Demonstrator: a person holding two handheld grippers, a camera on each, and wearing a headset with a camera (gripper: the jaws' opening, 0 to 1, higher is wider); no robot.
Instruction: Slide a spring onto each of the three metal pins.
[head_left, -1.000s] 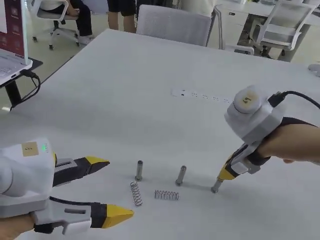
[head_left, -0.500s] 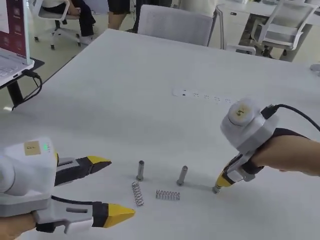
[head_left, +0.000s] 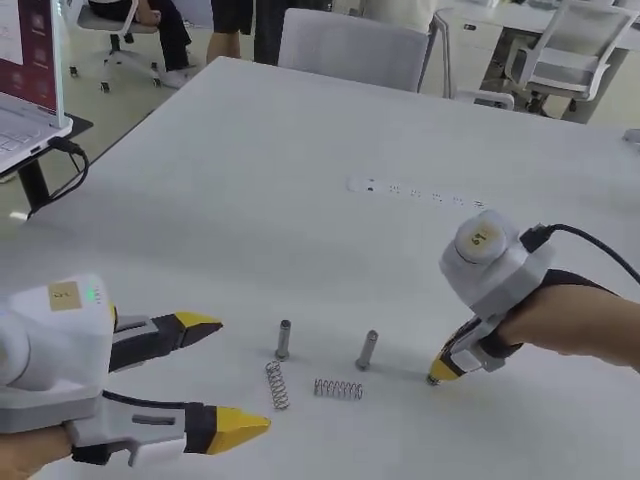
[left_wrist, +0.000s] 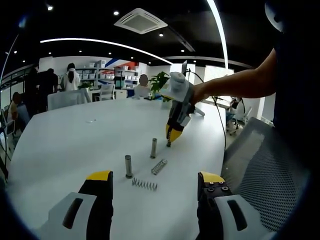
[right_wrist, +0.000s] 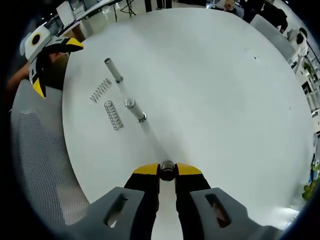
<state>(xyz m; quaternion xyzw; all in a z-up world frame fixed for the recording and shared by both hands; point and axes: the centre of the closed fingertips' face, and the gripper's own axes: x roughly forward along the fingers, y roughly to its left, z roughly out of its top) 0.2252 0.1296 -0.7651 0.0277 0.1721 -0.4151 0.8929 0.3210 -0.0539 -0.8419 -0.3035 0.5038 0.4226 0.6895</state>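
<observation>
We note right tongs (right_wrist: 167, 170) pinching the end pin (right_wrist: 167, 173), low centre, likely to steady it; left tongs (left_wrist: 156, 176) spread, awaiting springs (head_left: 336, 389).

The bench (head_left: 300, 150) is lit brightly and evenly from overhead, and only short, faint shadows are cast beside the pins (head_left: 284, 340). In the left gripper view the light strips (left_wrist: 218, 30) are blown out against a dim ceiling. Straight lines are bent toward the edges in both gripper views. Little blur is seen.
</observation>
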